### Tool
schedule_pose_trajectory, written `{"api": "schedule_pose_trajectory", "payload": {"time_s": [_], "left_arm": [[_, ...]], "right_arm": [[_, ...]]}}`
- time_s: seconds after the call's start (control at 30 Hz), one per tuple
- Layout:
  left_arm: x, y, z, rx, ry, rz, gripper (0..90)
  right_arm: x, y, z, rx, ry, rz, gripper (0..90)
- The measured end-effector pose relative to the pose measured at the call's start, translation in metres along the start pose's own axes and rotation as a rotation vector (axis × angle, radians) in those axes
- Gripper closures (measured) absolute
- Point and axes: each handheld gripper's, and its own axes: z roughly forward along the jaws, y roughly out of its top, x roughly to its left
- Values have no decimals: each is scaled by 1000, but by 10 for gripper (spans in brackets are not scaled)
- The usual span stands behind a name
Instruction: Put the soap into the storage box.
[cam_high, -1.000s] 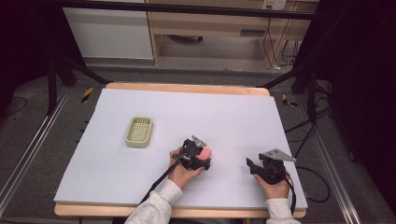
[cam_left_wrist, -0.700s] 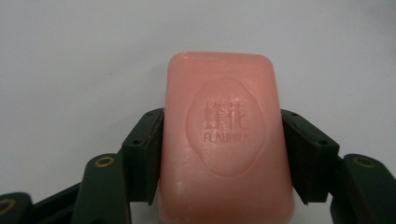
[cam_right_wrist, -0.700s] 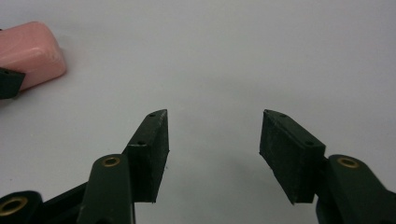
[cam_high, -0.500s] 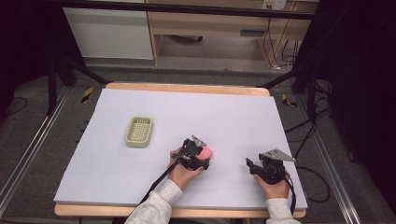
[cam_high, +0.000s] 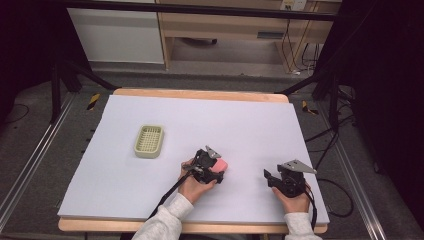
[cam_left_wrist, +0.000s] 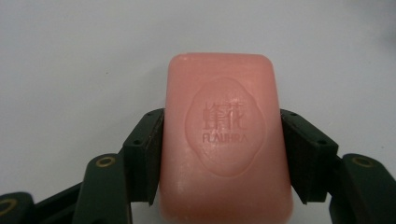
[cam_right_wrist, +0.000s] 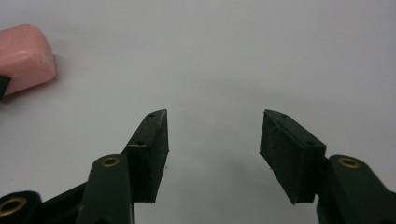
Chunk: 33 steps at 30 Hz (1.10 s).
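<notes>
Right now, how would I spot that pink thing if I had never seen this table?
Start at the white table and find the yellow-green dish on its left half. Right of it, nearer the person, the left gripper is shut on the soap. It is a rounded pink bar with a stamped emblem, the one pink thing there.

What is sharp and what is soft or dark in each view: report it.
High view: soft overall, white table evenly lit, surroundings dark. Left gripper view: pink soap sharp enough that its embossed stamp reads, left gripper shut on it. Right gripper view: right gripper crisp, faint shadows beneath, soap corner slightly soft.
</notes>
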Motion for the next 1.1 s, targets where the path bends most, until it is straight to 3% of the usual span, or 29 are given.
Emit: {"api": "schedule_pose_trajectory", "payload": {"time_s": [0.47,1.1], "left_arm": [[12,0,-23,-21,-5,-4,373],[43,-3,-63,-74,41,-35,373]], "right_arm": [[0,0,0,-1,0,-1,412],[0,-1,0,-1,-4,4,402]]}}
